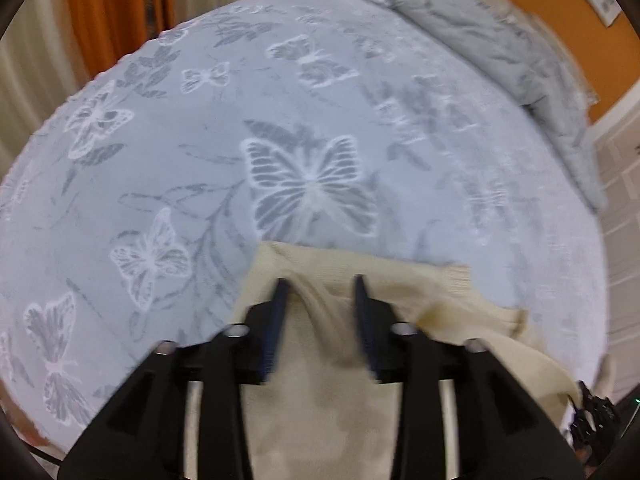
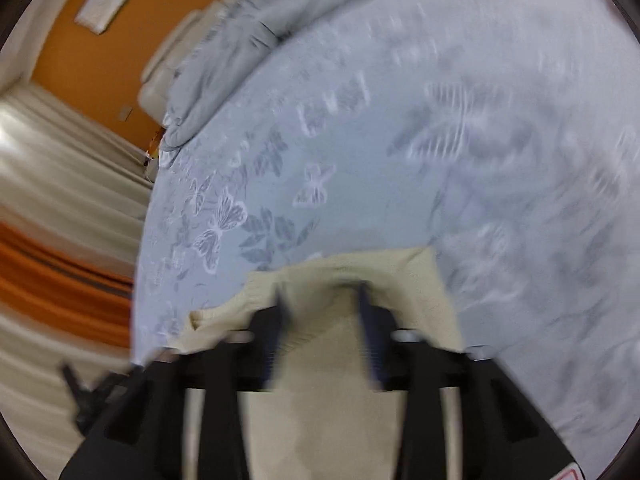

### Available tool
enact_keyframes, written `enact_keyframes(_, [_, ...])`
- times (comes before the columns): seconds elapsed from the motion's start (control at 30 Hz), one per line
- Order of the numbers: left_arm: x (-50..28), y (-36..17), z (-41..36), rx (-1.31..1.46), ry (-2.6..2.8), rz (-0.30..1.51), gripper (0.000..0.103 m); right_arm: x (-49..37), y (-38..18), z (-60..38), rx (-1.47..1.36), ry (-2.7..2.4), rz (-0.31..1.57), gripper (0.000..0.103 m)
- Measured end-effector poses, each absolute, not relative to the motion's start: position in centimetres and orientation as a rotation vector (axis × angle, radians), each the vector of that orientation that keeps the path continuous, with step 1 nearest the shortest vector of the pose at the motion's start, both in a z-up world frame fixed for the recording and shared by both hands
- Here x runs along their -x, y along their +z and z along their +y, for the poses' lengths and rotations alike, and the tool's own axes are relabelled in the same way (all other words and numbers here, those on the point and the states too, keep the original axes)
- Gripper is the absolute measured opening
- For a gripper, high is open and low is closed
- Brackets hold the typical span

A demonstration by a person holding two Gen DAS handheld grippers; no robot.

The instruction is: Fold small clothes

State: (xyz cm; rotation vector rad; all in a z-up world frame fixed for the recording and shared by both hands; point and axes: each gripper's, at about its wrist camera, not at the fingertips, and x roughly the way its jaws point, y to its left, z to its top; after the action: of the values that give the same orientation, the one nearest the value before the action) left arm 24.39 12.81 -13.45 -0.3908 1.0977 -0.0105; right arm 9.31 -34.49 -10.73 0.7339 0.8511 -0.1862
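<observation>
A cream knit garment (image 1: 400,292) lies at the near edge of a pale blue bedspread with butterfly prints (image 1: 280,120). My left gripper (image 1: 320,284) stands over the garment's upper edge, jaws apart, with a raised fold of cream fabric between the fingers. In the right wrist view the same garment (image 2: 400,276) lies under my right gripper (image 2: 320,292), jaws apart, a bunched ridge of fabric between them. This view is blurred. I cannot tell whether either gripper pinches the cloth.
A rumpled grey duvet (image 1: 500,48) lies along the far side of the bed, also in the right view (image 2: 240,40). Orange and cream curtains (image 1: 100,12) hang beyond the bed edge. An orange wall (image 2: 100,60) stands behind.
</observation>
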Motion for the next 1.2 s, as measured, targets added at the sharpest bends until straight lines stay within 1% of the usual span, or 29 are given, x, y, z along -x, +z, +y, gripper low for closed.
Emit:
enact_keyframes(0.03, [-23.9, -12.8, 13.0, 0.387, -0.012, 1.071, 0.052, -8.5, -9.9, -34.2, -0.677, -0.202, 0.825, 0.062])
enact_keyframes(0.07, [-23.0, -11.7, 13.4, 0.372, -0.031, 1.018, 0.056, -7.6, -9.2, -33.9, -0.619, -0.200, 0.798, 0.063])
enact_keyframes(0.1, [-22.3, -11.0, 13.6, 0.350, -0.039, 0.988, 0.062, -7.1, -8.9, -33.6, -0.575, -0.201, 0.800, 0.068])
enact_keyframes(0.13, [-21.6, -10.4, 13.9, 0.327, -0.044, 0.962, 0.066, -6.9, -9.1, -33.4, -0.534, -0.208, 0.820, 0.070])
enact_keyframes(0.17, [-20.8, -9.9, 14.2, 0.298, -0.049, 0.938, 0.075, -7.1, -9.7, -33.2, -0.485, -0.216, 0.858, 0.070])
enact_keyframes(0.2, [-20.3, -10.0, 14.4, 0.278, -0.049, 0.934, 0.082, -7.6, -10.4, -33.1, -0.456, -0.217, 0.890, 0.070])
enact_keyframes(0.37, [-21.6, -12.9, 13.9, 0.249, -0.071, 1.054, 0.082, -10.7, -13.7, -32.8, -0.433, -0.229, 0.998, 0.070])
enact_keyframes(0.4, [-21.9, -13.5, 13.6, 0.257, -0.079, 1.076, 0.082, -11.3, -14.2, -32.5, -0.438, -0.218, 1.012, 0.067])
enact_keyframes(0.47, [-22.5, -14.6, 12.7, 0.252, -0.065, 1.127, 0.082, -12.1, -14.6, -31.9, -0.428, -0.213, 1.028, 0.060])
enact_keyframes(0.5, [-22.4, -14.8, 12.3, 0.249, -0.065, 1.130, 0.082, -12.5, -14.8, -31.4, -0.411, -0.214, 1.039, 0.047])
enact_keyframes(0.53, [-22.4, -14.7, 11.8, 0.236, -0.063, 1.121, 0.082, -12.8, -15.0, -31.1, -0.397, -0.214, 1.052, 0.019])
enact_keyframes(0.57, [-22.3, -14.6, 11.3, 0.216, -0.061, 1.108, 0.082, -13.0, -15.2, -30.8, -0.389, -0.215, 1.073, 0.009])
enact_keyframes(0.6, [-22.2, -14.4, 10.7, 0.190, -0.067, 1.100, 0.082, -12.9, -15.0, -30.7, -0.397, -0.210, 1.072, 0.009])
enact_keyframes(0.73, [-21.9, -14.0, 9.3, 0.131, -0.082, 1.085, 0.082, -10.6, -10.6, -30.9, -0.460, -0.168, 0.904, 0.008])
enact_keyframes(0.8, [-21.8, -13.9, 8.9, 0.116, -0.086, 1.077, 0.082, -9.8, -10.0, -31.8, -0.500, -0.180, 0.872, 0.008])
enact_keyframes(0.83, [-21.7, -13.9, 8.9, 0.116, -0.089, 1.078, 0.082, -9.8, -10.3, -32.3, -0.511, -0.187, 0.879, 0.008])
enact_keyframes(0.9, [-21.7, -14.1, 8.7, 0.105, -0.083, 1.086, 0.082, -10.6, -13.3, -33.5, -0.515, -0.214, 0.974, 0.008])
enact_keyframes(0.93, [-21.7, -14.2, 8.6, 0.100, -0.084, 1.087, 0.082, -11.4, -15.7, -33.8, -0.499, -0.231, 1.064, 0.009])
enact_keyframes(1.0, [-21.6, -14.5, 8.3, 0.075, -0.073, 1.093, 0.082, -12.0, -17.6, -33.7, -0.487, -0.239, 1.126, 0.010])
enact_keyframes(1.03, [-21.4, -14.7, 8.2, 0.067, -0.069, 1.095, 0.082, -12.0, -17.3, -33.5, -0.478, -0.249, 1.115, 0.015])
enact_keyframes(1.07, [-21.3, -14.8, 8.2, 0.056, -0.059, 1.104, 0.082, -11.8, -16.3, -33.0, -0.468, -0.263, 1.091, 0.017])
enact_keyframes(1.13, [-21.0, -14.8, 8.4, 0.046, -0.042, 1.113, 0.082, -11.2, -14.4, -32.3, -0.438, -0.291, 1.044, 0.018])
enact_keyframes(1.2, [-20.1, -14.6, 9.3, 0.067, -0.046, 1.119, 0.082, -10.1, -11.2, -30.5, -0.341, -0.293, 0.956, 0.020])
